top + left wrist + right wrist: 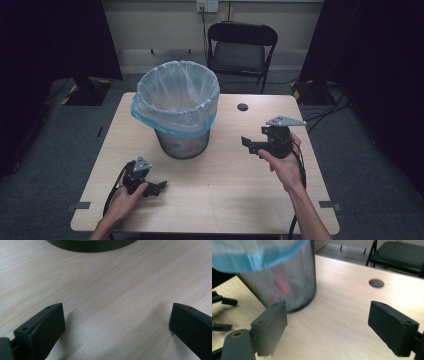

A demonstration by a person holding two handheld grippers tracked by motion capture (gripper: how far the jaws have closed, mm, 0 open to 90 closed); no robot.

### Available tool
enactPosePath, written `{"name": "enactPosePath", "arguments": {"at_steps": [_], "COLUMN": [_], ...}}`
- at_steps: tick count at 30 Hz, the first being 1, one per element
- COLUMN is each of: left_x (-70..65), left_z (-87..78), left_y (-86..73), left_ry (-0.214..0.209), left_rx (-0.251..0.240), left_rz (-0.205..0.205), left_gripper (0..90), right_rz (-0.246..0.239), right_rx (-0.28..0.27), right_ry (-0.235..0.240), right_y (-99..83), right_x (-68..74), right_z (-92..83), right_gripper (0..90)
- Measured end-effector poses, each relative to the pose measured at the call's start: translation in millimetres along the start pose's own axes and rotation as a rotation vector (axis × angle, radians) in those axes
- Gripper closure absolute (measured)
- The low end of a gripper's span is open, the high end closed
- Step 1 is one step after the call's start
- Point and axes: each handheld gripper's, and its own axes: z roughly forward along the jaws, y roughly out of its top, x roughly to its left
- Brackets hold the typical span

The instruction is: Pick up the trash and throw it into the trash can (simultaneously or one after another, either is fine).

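On the pale wooden counter [210, 200], toward its far left, stands the black wire-mesh wastebasket lined with a translucent blue plastic bag [178, 107], the nearest thing to both grippers. The bag's edge is folded down over the rim and hangs loosely around the upper wall. Through the mesh, the right gripper view shows something reddish inside, too blurred to name.

The left gripper [150, 186] rests low on the counter in front of the basket, its fingers [47, 325] spread wide with bare wood between them. The right gripper [252, 145] is held above the counter to the basket's right, its fingers [272, 325] also wide apart and holding nothing.

By the look of it, the basket is light and fairly stiff, though thin mesh may flex under a hard squeeze. The liner is soft, slippery and easily torn or pulled off. A firmer hold would be the rolled rim, pinched through the bag, rather than the loose film alone.
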Motion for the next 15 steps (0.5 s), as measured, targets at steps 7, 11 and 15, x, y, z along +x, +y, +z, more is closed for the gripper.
{"name": "enactPosePath", "arguments": {"at_steps": [7, 11, 15], "left_x": [0.4, 0.4, 0.4], "left_z": [-0.2, -0.2, -0.2], "left_y": [0.0, 0.0, 0.0], "left_ry": [0.001, 0.001, 0.0], "left_rx": [0.003, 0.003, 0.003], "left_rz": [0.005, 0.005, 0.005], "left_gripper": [0.0, 0.0, 0.0], "right_rz": [0.023, 0.047, 0.065], "right_rx": [0.025, 0.054, 0.056], "right_ry": [-0.016, -0.029, -0.051], "right_y": [-24.7, -42.3, -55.3], "right_x": [-5.3, -11.6, -16.8], "right_z": [0.4, 3.3, 1.3], "right_gripper": [15.3, 15.6, 15.7]}}
